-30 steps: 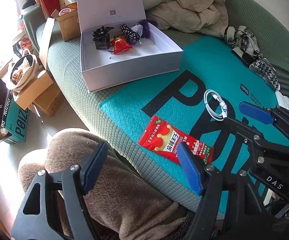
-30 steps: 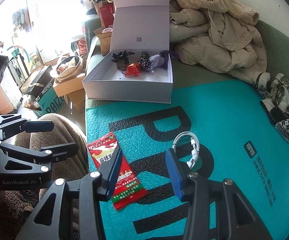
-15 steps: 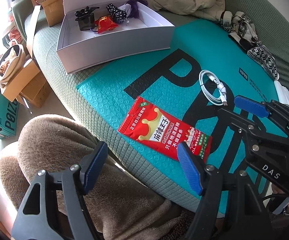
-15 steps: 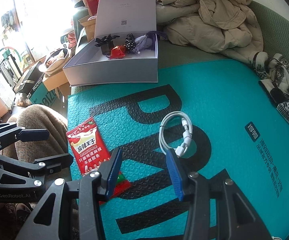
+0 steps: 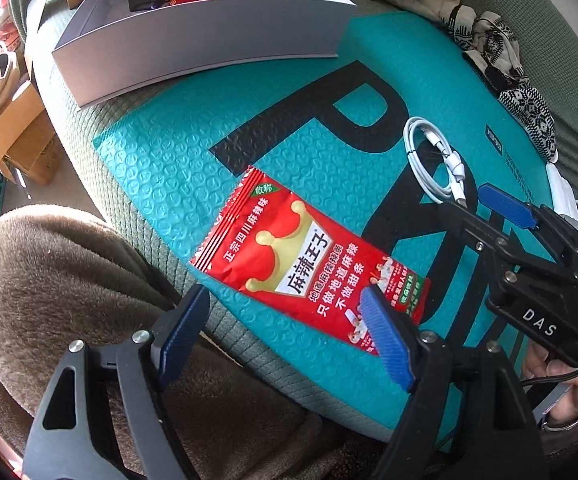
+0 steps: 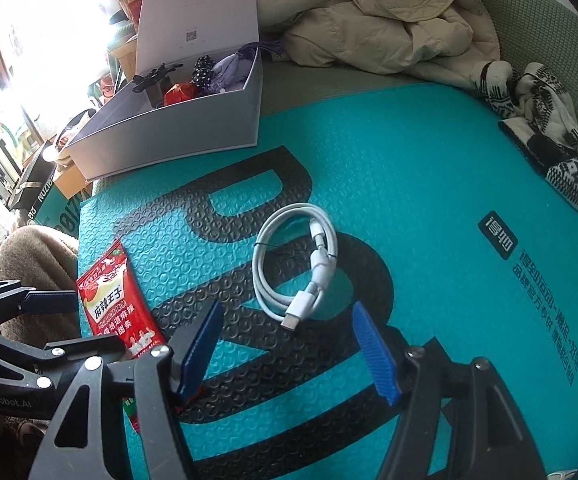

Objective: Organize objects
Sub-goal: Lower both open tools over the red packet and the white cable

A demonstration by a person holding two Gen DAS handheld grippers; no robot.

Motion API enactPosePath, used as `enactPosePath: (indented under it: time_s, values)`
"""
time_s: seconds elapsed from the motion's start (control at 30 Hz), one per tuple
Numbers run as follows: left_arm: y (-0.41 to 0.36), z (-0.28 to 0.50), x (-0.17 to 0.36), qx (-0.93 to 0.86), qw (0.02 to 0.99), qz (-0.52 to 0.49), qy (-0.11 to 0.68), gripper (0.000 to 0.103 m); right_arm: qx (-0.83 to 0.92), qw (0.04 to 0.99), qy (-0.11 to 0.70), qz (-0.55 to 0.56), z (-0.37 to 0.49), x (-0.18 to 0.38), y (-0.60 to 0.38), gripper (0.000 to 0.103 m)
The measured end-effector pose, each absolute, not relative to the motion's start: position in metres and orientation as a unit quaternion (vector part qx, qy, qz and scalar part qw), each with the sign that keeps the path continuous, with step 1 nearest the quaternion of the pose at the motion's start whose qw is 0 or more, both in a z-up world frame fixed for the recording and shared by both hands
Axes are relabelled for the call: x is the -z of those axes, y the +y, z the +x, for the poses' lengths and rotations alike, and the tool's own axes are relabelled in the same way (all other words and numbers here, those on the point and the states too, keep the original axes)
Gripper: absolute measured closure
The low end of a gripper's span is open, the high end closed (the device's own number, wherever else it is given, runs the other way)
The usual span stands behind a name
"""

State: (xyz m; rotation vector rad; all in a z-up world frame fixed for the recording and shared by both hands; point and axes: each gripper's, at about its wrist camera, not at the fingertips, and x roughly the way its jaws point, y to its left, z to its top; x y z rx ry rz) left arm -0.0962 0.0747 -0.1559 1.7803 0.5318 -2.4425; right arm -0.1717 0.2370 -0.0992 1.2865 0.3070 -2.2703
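Observation:
A red snack packet (image 5: pixel 309 260) (image 6: pixel 111 300) lies flat on the teal bubble mailer (image 5: pixel 193 152) (image 6: pixel 429 184). My left gripper (image 5: pixel 285 336) hovers just over the packet's near end, jaws opening, nothing pressed between them. A coiled white cable (image 6: pixel 295 268) (image 5: pixel 435 160) lies to the packet's right. My right gripper (image 6: pixel 289 348) hangs low right before the cable's plug end, jaws opening, empty. The open white box (image 6: pixel 177 136) (image 5: pixel 201 40) at the back holds several small trinkets.
A beige coat (image 6: pixel 389 12) and patterned knitwear (image 6: pixel 549 136) lie at the back and right of the green bed cover (image 5: pixel 89 120). A brown fleece-covered leg (image 5: pixel 69 280) sits at the near left. Cardboard boxes (image 5: pixel 17 136) stand on the floor to the left.
Both grippers have come down closer to the mailer. The right jaws have spread wider, and the left slightly. Packet and cable now loom larger and have not moved.

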Motion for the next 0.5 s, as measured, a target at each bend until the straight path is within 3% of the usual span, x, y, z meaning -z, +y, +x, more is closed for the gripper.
enactPosePath:
  time_s: [0.23,0.5]
  values:
    - [0.073,-0.108,0.163,0.793,0.035,0.580,0.184,0.016,0.841,0.249,0.132,0.461,-0.181,0.105,0.229,0.035]
    - [0.080,-0.115,0.154,0.795,0.066,0.584,0.151,0.017,0.842,0.250,0.139,0.458,-0.188,0.106,0.229,0.035]
